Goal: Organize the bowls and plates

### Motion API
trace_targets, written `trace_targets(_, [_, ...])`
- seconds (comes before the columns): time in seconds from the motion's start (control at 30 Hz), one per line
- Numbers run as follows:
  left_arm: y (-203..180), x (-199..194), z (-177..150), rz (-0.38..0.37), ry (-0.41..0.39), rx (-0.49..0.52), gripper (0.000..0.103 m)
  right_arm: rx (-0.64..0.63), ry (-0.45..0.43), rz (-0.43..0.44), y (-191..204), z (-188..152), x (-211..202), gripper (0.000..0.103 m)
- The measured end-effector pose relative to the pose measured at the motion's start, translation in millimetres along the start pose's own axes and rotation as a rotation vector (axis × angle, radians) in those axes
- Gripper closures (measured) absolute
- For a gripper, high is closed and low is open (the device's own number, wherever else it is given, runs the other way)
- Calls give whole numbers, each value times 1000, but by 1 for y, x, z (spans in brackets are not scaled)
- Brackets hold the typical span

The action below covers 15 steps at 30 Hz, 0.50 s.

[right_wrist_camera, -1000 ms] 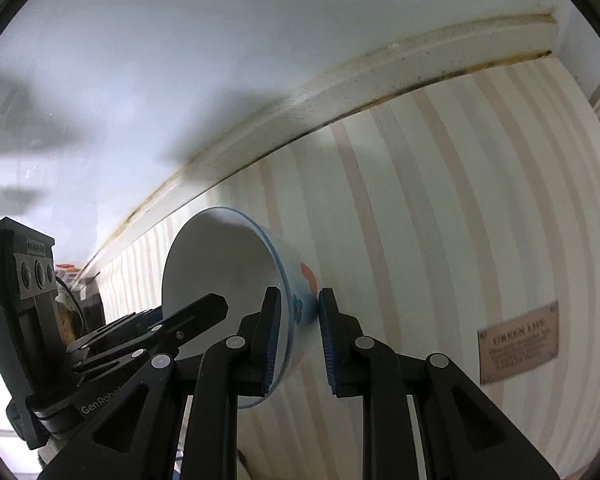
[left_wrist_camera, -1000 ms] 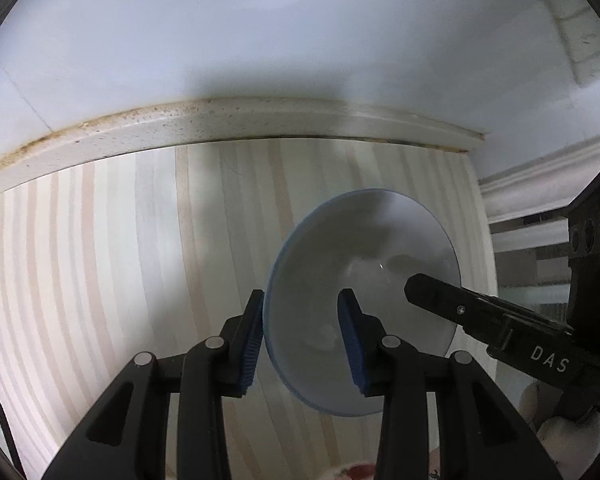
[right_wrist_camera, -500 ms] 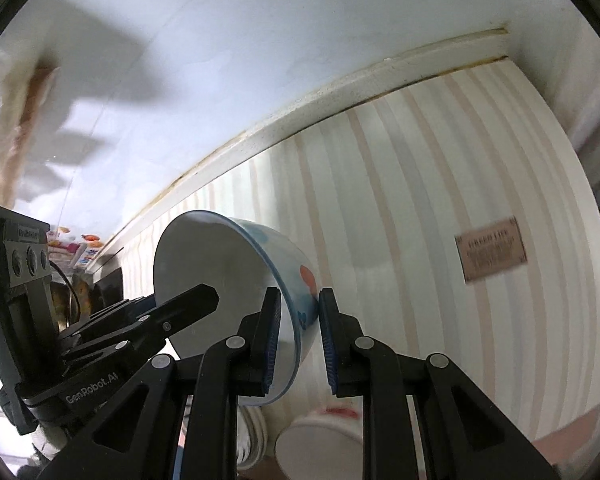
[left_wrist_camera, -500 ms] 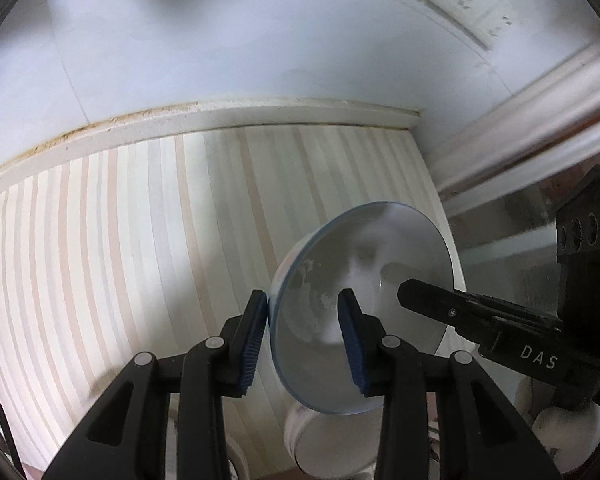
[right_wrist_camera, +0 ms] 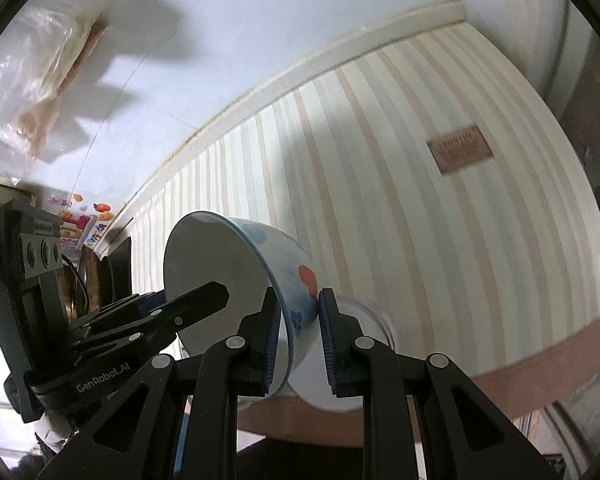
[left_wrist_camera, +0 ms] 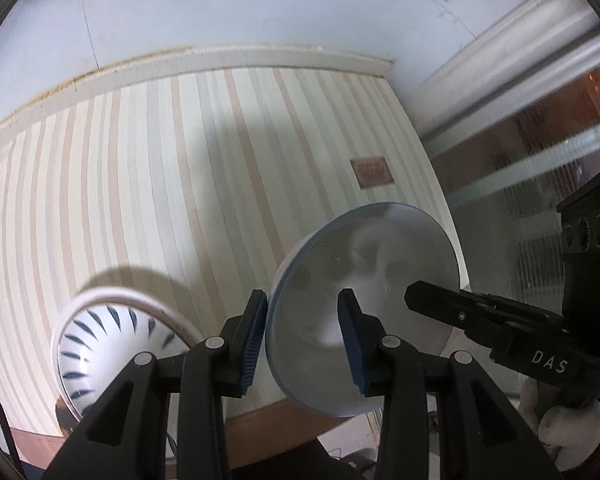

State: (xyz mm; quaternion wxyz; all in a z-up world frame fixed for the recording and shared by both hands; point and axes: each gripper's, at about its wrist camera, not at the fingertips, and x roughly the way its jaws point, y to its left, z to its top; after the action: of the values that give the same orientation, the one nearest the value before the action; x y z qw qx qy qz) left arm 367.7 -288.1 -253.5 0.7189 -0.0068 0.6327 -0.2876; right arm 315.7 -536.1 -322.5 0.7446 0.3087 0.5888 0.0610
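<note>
A white bowl with a blue rim and blue and red marks (right_wrist_camera: 284, 276) is held tilted above the striped table; its inside shows in the left wrist view (left_wrist_camera: 364, 280). My right gripper (right_wrist_camera: 298, 344) is shut on its wall and also shows in the left wrist view (left_wrist_camera: 484, 320). My left gripper (left_wrist_camera: 302, 340) straddles the bowl's near rim, with a gap beside one pad; it also shows in the right wrist view (right_wrist_camera: 172, 312). A second white bowl with dark blue dashes (left_wrist_camera: 108, 344) stands on the table at lower left.
The striped tablecloth (left_wrist_camera: 180, 200) carries a small brown label (left_wrist_camera: 372, 172). A white wall with a ledge (left_wrist_camera: 220, 60) bounds the far side. A clear round container (right_wrist_camera: 364, 344) sits behind my right fingers. The table's front edge (right_wrist_camera: 540, 360) is close.
Both grippers have pulled back and up with the bowl. The table's front edge, the brown label and the dashed bowl have come into view.
</note>
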Motion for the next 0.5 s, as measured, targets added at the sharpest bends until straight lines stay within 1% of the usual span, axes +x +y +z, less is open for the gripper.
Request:
trace_targets(0.07, [-4,3,-12,4,12,13,70,10,9,-1,-5,-11,1,82])
trace_targets(0.23, [-9,17,-25,10,51,33,70,41,30,-12,-21,-36,9,82])
trace_targets(0.3, [-10,23,-27,13,66,36,70,49,35,-21,-27,-44,11,82])
trace_targets(0.5, [-11,42,-29,32,102,47,70,76,58,-25,-40,-55,23,82])
